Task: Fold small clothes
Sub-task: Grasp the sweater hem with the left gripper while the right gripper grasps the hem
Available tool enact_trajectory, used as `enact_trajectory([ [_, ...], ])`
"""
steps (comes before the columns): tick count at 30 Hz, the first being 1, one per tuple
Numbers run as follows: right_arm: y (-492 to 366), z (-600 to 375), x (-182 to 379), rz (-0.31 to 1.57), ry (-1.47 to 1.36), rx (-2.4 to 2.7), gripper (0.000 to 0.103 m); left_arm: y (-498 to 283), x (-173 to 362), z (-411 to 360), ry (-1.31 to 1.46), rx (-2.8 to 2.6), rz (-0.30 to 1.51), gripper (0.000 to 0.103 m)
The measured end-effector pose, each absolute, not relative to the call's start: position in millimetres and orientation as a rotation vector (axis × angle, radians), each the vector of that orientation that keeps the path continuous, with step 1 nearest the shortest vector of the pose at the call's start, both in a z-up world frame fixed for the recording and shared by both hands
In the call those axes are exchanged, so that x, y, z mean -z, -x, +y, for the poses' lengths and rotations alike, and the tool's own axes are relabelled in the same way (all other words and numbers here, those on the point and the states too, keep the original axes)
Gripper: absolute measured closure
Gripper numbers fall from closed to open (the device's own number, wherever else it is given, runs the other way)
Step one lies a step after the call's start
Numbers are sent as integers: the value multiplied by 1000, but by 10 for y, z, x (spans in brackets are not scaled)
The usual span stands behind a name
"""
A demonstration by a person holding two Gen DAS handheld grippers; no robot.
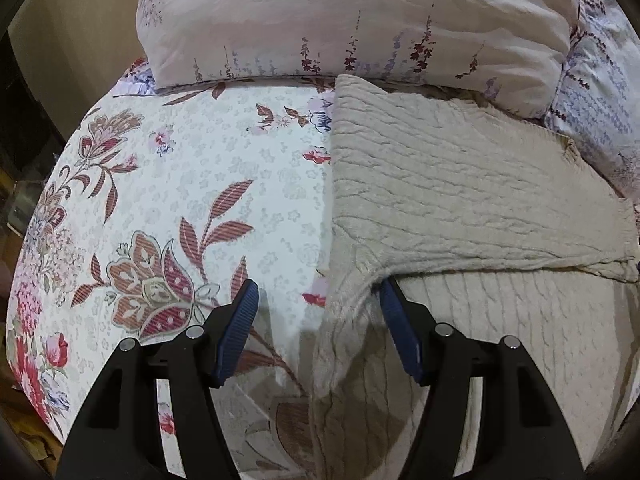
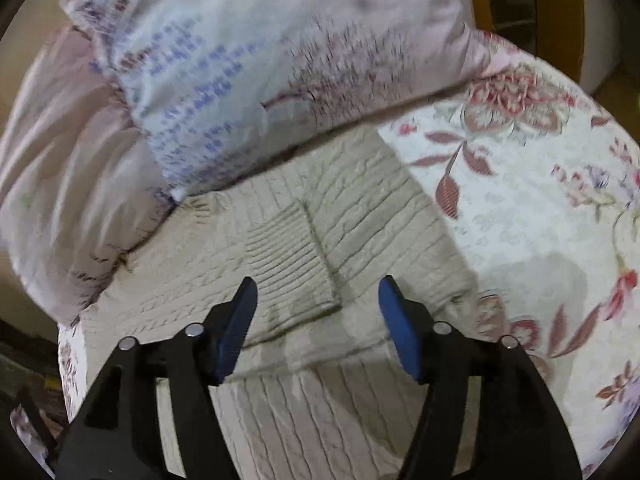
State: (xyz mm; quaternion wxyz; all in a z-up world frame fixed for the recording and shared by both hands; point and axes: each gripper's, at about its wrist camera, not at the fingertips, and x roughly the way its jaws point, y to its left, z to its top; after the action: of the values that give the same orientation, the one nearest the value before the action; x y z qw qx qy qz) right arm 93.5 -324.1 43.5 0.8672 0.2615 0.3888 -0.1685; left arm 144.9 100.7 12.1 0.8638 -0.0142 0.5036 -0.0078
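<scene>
A beige cable-knit sweater [image 1: 460, 184] lies flat on the floral bedsheet [image 1: 224, 168], with one sleeve folded across its body. My left gripper [image 1: 317, 286] hovers open over the sweater's left edge. Its left finger is above the sheet, and its right fingertip [image 1: 387, 292] sits at the lower edge of the folded sleeve. In the right wrist view the same sweater [image 2: 360, 208] shows a ribbed sleeve cuff [image 2: 296, 256] laid on top. My right gripper [image 2: 317, 282] stands open just above that cuff, with nothing pressed between its pads.
A pale flowered pillow [image 1: 340, 20] rests against the sweater's far edge, and a second pillow [image 2: 248, 60] with a bunched duvet [image 2: 60, 168] lies beside it. The bed's edge drops off at the left [image 1: 24, 280]. A wooden frame [image 2: 560, 12] stands beyond the bed.
</scene>
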Motion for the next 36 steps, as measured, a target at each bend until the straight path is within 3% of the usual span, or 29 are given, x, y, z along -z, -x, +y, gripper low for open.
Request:
enact_trajectory([
  [12,239,-3698,-201,928,-761,167,40,-721,-241,1333,254,258,1111,41],
  [15,435,-3706,-103,965,-791,155,49,-533,-194,1370,321,301,1147,44],
  [22,715,-3618,-1,1011,-869,29,56,-126,-64,1382,483,369,1211,53],
  [26,834,-3540,136,1061,-974,-75,69,71,14,1372,558,409,1242,58],
  [36,988,-3166,224,1224,-921,-282,78,279,90,1326,637,468,1323,73],
])
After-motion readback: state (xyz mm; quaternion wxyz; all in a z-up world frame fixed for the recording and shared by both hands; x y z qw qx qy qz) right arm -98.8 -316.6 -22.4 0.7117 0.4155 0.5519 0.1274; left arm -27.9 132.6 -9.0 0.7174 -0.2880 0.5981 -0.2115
